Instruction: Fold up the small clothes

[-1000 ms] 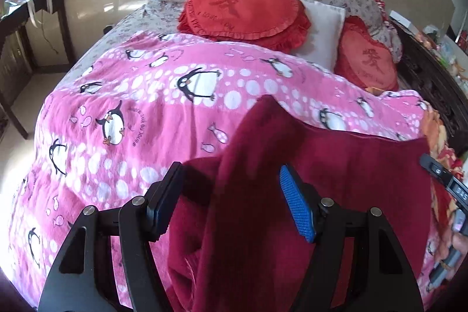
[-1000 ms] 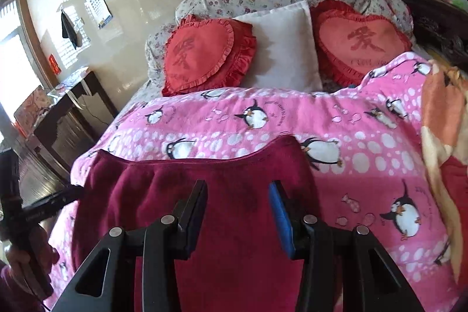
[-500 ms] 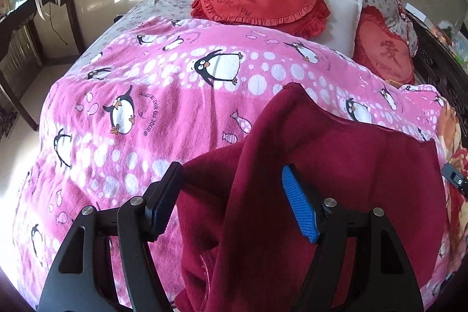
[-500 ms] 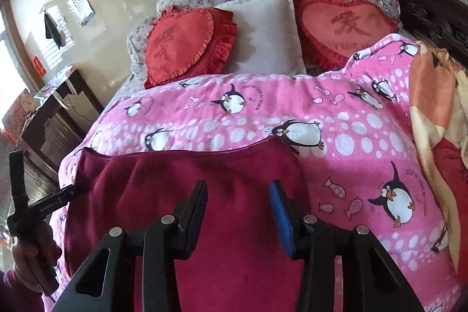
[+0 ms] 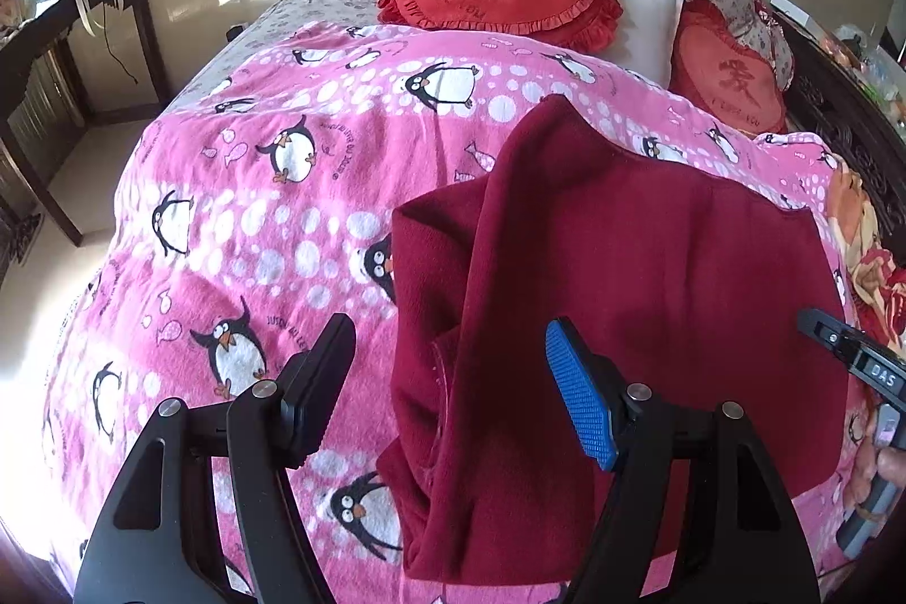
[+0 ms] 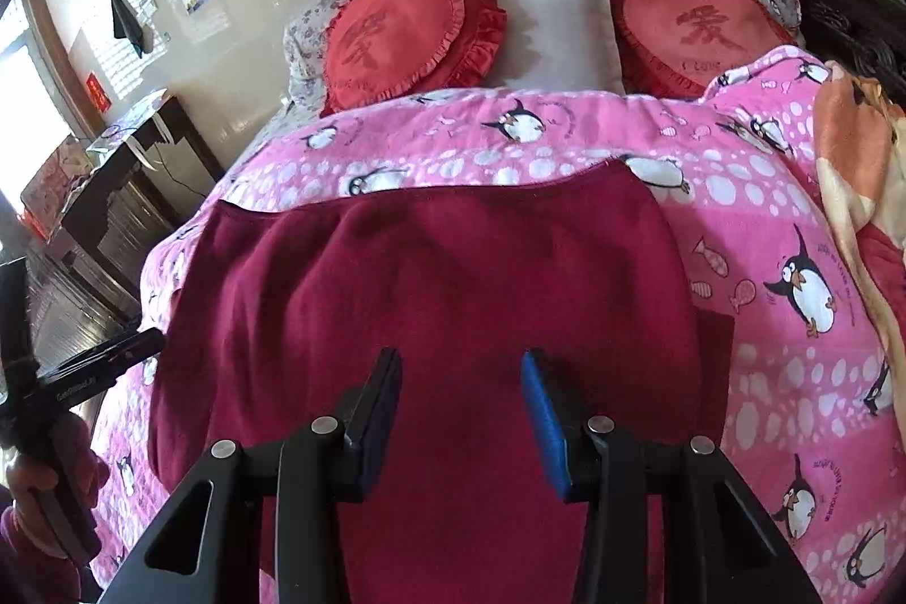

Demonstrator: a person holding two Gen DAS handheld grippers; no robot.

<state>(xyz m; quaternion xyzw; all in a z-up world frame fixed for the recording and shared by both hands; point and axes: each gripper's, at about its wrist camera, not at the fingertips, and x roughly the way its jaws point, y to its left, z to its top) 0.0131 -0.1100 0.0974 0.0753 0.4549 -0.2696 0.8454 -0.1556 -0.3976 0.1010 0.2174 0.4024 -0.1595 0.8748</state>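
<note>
From the left wrist, the left tool (image 5: pixel 450 389) hangs spread over the near left part of a dark red garment (image 5: pixel 623 287), nothing pinched; its black finger stands over the pink penguin blanket (image 5: pixel 272 208), its blue pad over the cloth. This view alone shows the garment's left side folded over itself, a raised ridge running toward 12 o'clock and a lower layer sticking out at 9 o'clock. At 3 o'clock the right tool's body shows in a hand (image 5: pixel 883 462).

From the right wrist, the right tool (image 6: pixel 461 411) stands partly spread above the garment's near middle; whether its pads touch the cloth cannot be told. Here the garment lies flat and broad on the blanket, its far hem a straight line toward 12 o'clock. Only this view shows an orange blanket (image 6: pixel 855 162) at 3 o'clock and the left hand (image 6: pixel 45 485) at 8 o'clock. Two red heart cushions (image 6: pixel 407 38) flank a white pillow (image 6: pixel 560 26) at the bed's head.
</note>
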